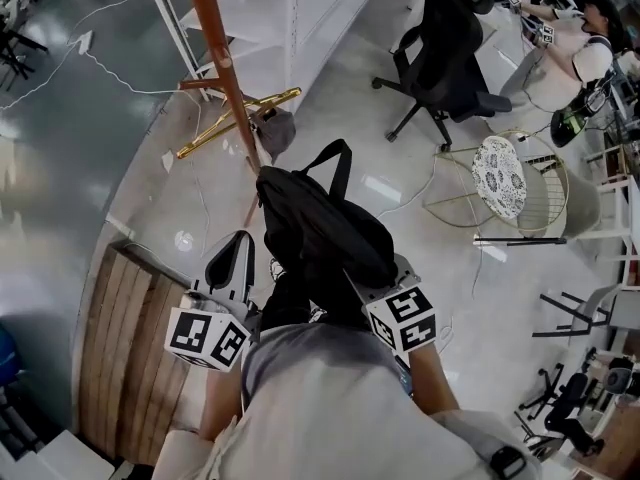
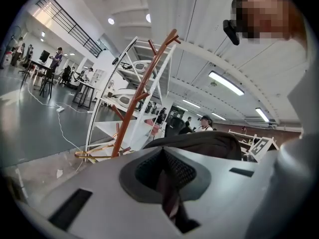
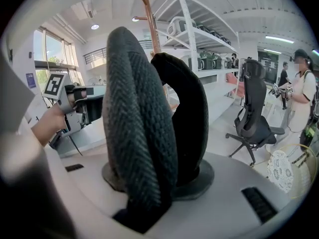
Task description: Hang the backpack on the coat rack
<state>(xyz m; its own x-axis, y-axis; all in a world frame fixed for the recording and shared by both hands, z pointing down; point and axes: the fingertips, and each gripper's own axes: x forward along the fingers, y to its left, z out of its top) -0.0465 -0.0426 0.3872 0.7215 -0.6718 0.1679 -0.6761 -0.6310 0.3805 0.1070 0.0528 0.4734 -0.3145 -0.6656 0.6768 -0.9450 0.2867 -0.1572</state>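
Glossy floor [image 1: 330,88] below; left gripper [image 1: 236,260], right gripper [image 1: 385,280] clamp the backpack [image 1: 320,223] aloft for the coat rack [image 1: 225,63] at eleven o'clock

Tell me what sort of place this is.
Probably a large open lab or workshop-style office: tall white shelving, a black office chair, and people at desks in the background.
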